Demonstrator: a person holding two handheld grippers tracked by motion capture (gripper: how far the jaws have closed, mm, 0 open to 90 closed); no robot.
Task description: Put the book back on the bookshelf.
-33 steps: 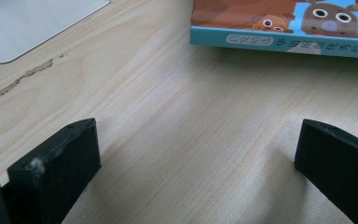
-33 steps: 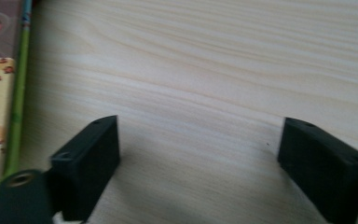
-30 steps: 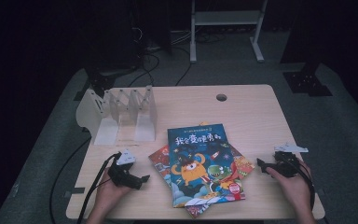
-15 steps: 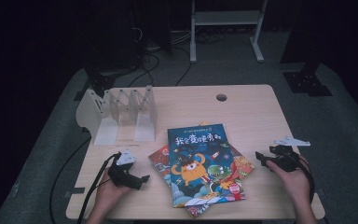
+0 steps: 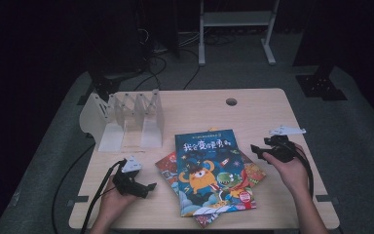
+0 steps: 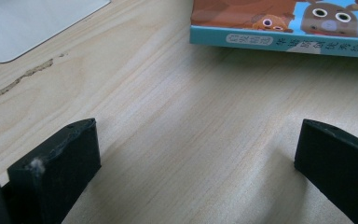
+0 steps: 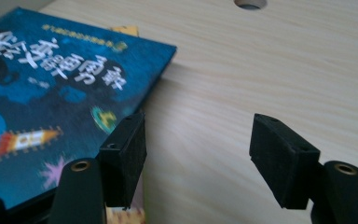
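With its jaws spread wide and empty, the right hand-held gripper (image 5: 259, 149) sits at the blue book's (image 5: 213, 168) right edge, positioned to grip it; the left hand-held gripper (image 5: 146, 187), likewise wide and empty, rests on the counter (image 5: 253, 112) beside the stack.

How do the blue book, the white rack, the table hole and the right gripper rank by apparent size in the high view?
1. Blue book
2. White rack, close to the book and farther from the camera, so unsure
3. Right gripper
4. Table hole
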